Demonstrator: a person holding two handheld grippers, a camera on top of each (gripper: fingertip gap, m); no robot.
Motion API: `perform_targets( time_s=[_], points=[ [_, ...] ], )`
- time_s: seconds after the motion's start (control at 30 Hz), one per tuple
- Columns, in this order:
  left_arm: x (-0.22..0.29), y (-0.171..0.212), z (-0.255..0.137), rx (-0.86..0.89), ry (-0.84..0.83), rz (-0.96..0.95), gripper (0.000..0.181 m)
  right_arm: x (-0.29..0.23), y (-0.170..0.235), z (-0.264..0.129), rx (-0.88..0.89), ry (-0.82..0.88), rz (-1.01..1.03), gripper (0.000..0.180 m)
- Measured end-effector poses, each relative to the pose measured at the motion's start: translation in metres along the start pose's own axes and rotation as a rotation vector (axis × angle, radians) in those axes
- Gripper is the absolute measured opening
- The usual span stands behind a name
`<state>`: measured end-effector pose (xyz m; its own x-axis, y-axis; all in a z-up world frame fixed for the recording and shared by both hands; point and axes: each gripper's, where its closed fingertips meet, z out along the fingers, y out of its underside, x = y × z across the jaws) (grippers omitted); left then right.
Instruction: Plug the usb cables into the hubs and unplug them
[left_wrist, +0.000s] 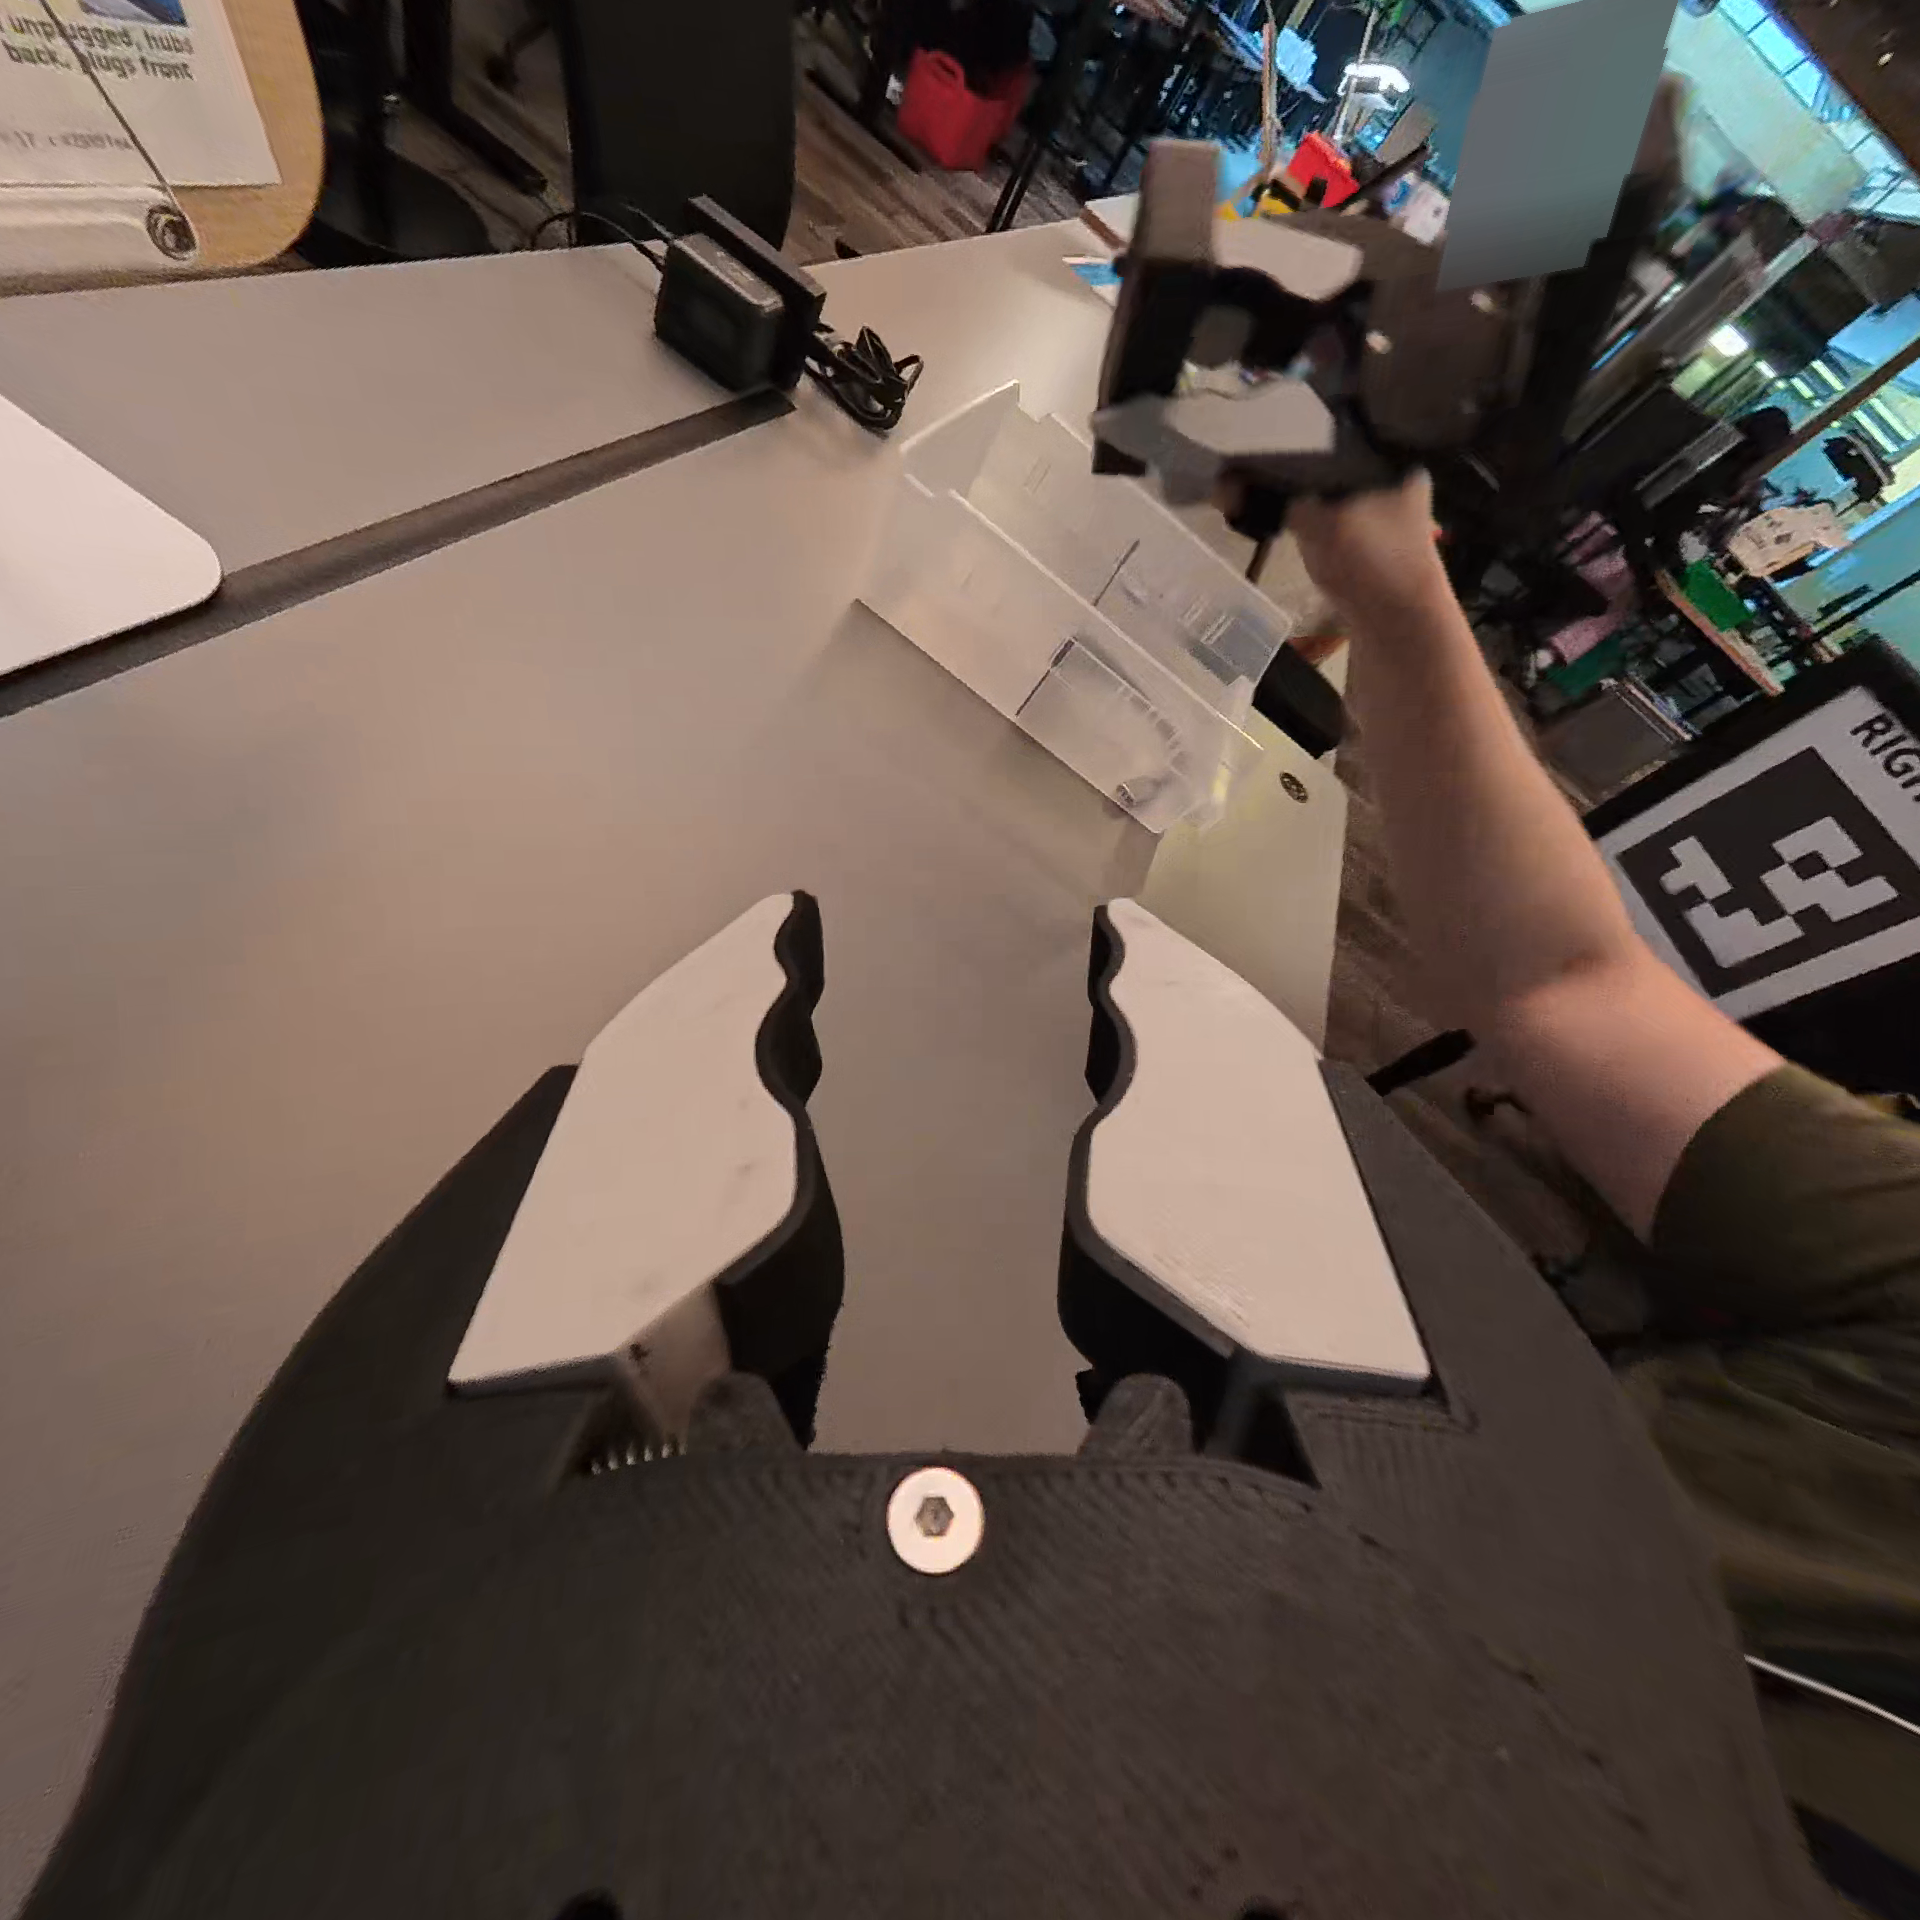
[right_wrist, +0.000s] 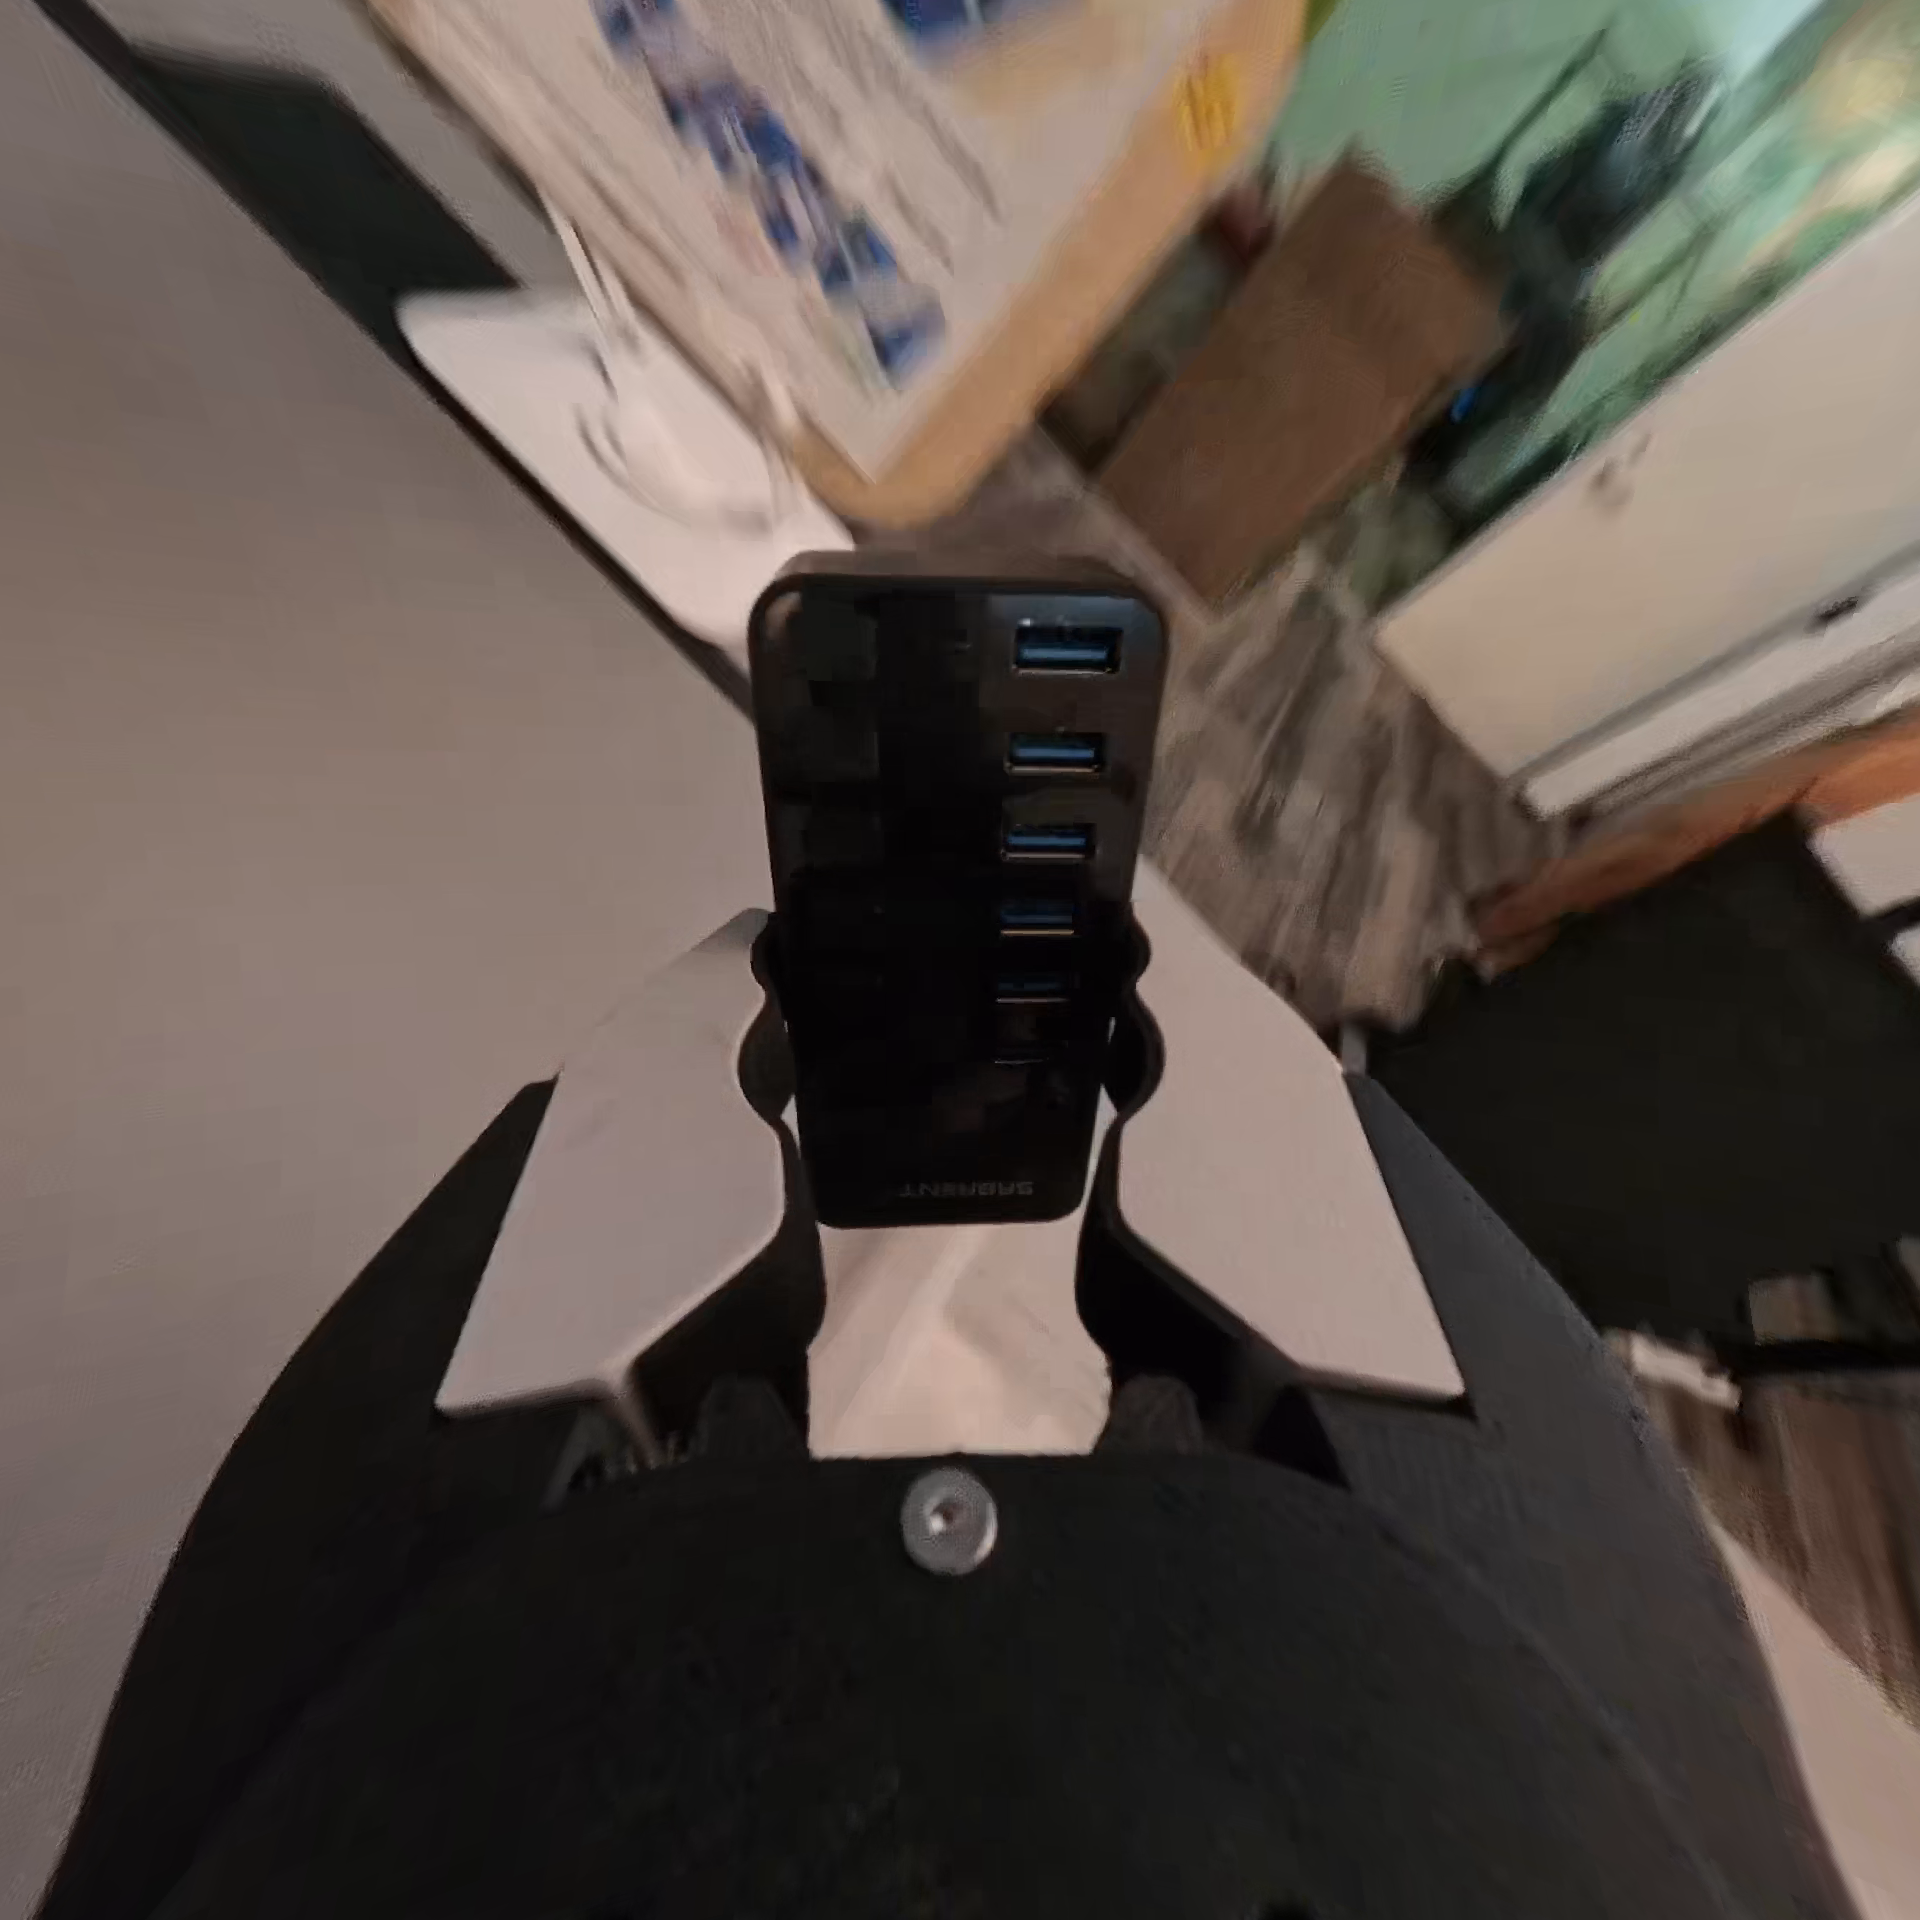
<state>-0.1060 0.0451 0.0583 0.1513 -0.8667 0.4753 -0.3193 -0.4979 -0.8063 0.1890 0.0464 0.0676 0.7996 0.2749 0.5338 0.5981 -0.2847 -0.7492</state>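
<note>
Busy workshop behind, shelves and clutter out past the far edge, and up front a long grey table (left_wrist: 436, 790) with a dark seam running across it. At about one o'clock from the near claw sits a clear plastic organiser (left_wrist: 1081, 613), tipped at an angle, something small and metallic inside that I can't make out. At eleven o'clock, a black power adapter (left_wrist: 727, 307) with a coiled black cable (left_wrist: 868, 374) just beside it.

Now the right gripper (right_wrist: 951, 940) is up in the air, well above the table, and it's pinching a black USB hub (right_wrist: 961, 831) by its long sides, a column of blue ports facing the camera, all empty. From the left wrist view you see that right gripper held high at one o'clock, the bare forearm (left_wrist: 1455, 831) raised steeply, wrist cocked, background streaked in its own view, so it's moving.

The left gripper (left_wrist: 956, 935) hovers low over bare table, its two fingers spread apart, nothing between them.

So, my read: the hub is being carried to a working spot, and no plugging has begun. Next up looks like a plug for the left claw, probably that cable at eleven o'clock, then lining it squarely with a port while the right holds the hub steady.
</note>
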Motion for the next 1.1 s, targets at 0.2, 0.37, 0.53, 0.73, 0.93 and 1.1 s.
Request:
perform_targets(
  time_s=[0.2, 0.37, 0.53, 0.73, 0.93, 1.1],
  points=[
    [0.002, 0.002, -0.002, -0.025, -0.008, 0.036, 0.044, 0.042, 0.153, 0.003, -0.429, -0.327, -0.178, 0.059],
    [0.000, 0.002, 0.001, -0.028, -0.027, 0.045, 0.041, 0.048, 0.234, 0.007, -0.682, -0.463, -0.277, 0.059],
    [-0.015, 0.003, 0.011, -0.026, -0.080, 0.054, 0.039, 0.046, 0.268, 0.022, -0.763, -0.579, -0.397, 0.059],
    [-0.035, 0.018, 0.028, -0.099, -0.114, 0.011, 0.039, 0.032, 0.287, 0.034, -0.790, -0.702, -0.510, 0.060],
    [-0.041, 0.027, 0.039, -0.139, -0.114, -0.009, 0.039, 0.032, 0.305, 0.029, -0.906, -0.698, -0.537, 0.060],
    [-0.027, 0.013, 0.023, -0.090, -0.113, 0.035, 0.046, 0.056, 0.272, 0.014, -0.873, -0.566, -0.582, 0.063]
  ],
)
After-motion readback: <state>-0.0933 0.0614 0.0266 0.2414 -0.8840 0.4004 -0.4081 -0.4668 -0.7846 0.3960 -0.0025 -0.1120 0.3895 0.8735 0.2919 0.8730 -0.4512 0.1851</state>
